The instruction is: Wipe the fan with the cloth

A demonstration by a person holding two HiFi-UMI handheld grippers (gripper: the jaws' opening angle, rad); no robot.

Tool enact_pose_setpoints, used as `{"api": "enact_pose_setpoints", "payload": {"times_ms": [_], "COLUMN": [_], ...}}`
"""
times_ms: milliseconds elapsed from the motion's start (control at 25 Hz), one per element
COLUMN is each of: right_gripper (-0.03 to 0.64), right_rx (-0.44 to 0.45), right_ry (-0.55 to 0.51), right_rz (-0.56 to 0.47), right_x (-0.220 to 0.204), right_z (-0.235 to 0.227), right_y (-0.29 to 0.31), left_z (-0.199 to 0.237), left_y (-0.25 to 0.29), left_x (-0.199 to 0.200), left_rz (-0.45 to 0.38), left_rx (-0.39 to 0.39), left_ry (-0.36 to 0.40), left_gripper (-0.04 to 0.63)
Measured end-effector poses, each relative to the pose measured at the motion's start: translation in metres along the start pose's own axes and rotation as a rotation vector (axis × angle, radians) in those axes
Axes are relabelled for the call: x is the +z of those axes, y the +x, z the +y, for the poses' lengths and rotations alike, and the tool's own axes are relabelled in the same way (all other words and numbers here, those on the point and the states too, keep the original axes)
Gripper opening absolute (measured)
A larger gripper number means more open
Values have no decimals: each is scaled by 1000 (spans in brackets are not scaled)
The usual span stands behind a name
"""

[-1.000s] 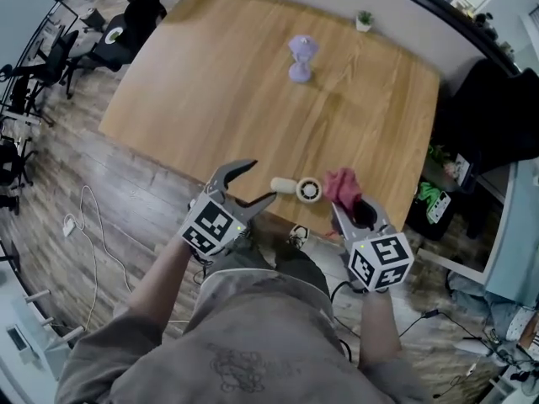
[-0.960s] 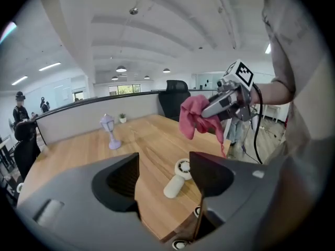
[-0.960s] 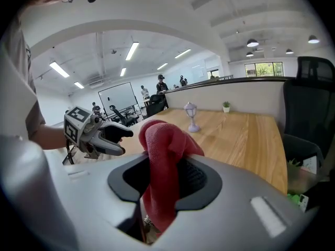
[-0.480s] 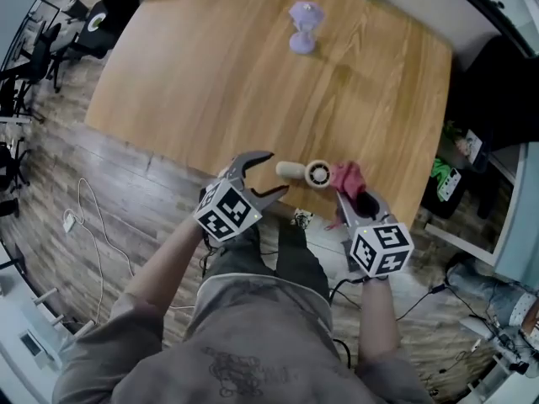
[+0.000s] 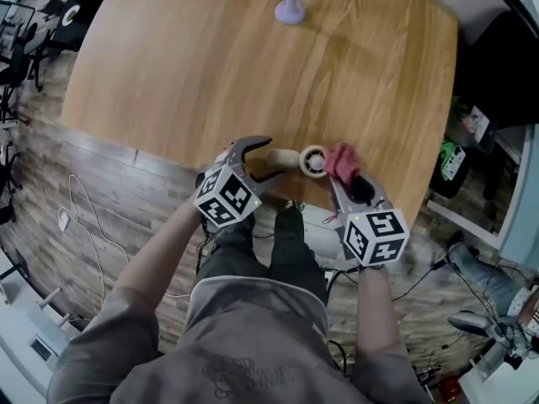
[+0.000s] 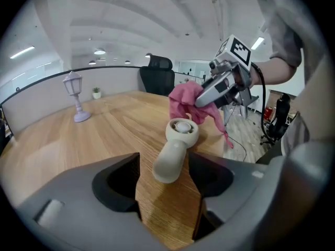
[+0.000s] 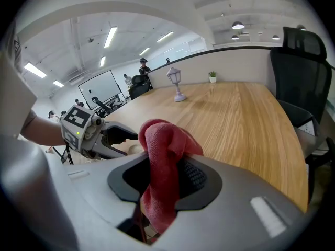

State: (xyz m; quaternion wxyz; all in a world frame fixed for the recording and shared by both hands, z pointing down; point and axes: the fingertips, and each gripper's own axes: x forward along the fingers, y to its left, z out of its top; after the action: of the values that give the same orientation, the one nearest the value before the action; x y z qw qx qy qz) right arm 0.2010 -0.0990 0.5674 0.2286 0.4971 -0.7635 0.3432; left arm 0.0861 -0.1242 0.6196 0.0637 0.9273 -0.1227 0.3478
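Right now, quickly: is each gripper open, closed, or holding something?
Left gripper: open, tongs either side of the fan handle, not gripping it.
Right gripper: closed on the red cloth.

Wooden table (image 5: 194, 66) on plank floor (image 5: 101, 192); 1 lamp (image 5: 290, 5) far ahead of jaws; office chair (image 7: 303, 61) to their right; ceiling strip lights (image 7: 111, 37).

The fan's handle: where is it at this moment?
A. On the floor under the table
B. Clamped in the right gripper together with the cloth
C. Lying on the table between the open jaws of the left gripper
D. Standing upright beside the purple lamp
C: in the left gripper view the fan lies on the table, its handle between the jaws of the left gripper, which stand apart with a gap on each side.
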Motion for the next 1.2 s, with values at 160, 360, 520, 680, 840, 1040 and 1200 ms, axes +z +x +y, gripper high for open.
{"api": "enact_pose_setpoints", "payload": {"times_ms": [160,360,520,680,840,1040,1200], "right_gripper": [126,126,126,126,126,126,126], "right_rx": [-21,-30,-67,-45,53,157,226], "right_ry": [3,8,-36,-129,-232,-258,-282], "right_rz": [15,31,44,64,115,160,216], "right_x": [-8,-13,-9,-3,-7,-10,-24], "right_z": [-4,0,1,13,48,86,109], "right_y": [10,24,30,35,53,72,80], "left_z": [-1,1,-1,-3,-6,-7,-8], "left_y": [14,17,17,18,18,16,15], "left_x": [-12,-13,-15,-17,-18,-18,-19], "left_rz": [7,-5,-2,8,-1,-7,-9], "left_rx": [-14,4,7,-9,-8,-3,-6], "left_ry": [-7,4,34,50,91,112,119], "left_gripper": [254,219,210,202,196,195,193]}}
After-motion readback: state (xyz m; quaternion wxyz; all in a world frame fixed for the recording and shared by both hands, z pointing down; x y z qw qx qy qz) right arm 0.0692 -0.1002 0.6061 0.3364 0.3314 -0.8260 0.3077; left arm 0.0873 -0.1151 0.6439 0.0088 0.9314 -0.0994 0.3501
